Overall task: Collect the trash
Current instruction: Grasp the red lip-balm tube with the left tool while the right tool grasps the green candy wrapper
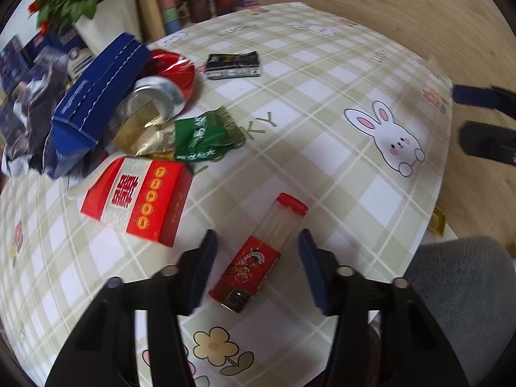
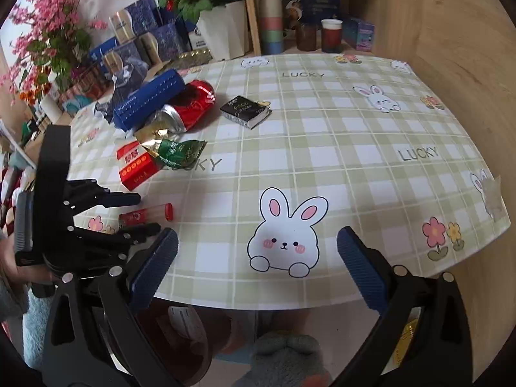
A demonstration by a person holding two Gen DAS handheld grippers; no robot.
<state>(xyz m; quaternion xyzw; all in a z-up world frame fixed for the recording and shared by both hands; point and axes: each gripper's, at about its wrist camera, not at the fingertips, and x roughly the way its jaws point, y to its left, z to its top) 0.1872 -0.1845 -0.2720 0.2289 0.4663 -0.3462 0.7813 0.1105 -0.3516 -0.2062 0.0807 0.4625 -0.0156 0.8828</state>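
Left fingers point(image 1: 254, 258) spread, straddling lighter point(image 1: 254, 258), not touching | right fingers point(image 2: 258, 258) spread, empty

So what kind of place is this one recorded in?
Most likely a home, probably a living or dining corner: a table under a bunny-print checked tablecloth, artificial flowers in a white pot behind it, stacked paper cups on a wooden shelf, and snack and drink litter scattered about.

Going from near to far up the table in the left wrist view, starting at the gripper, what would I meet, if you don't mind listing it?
Left gripper → red lighter → red box → green wrapper → crushed red can → black packet, with the lighter lying between the open fingers.
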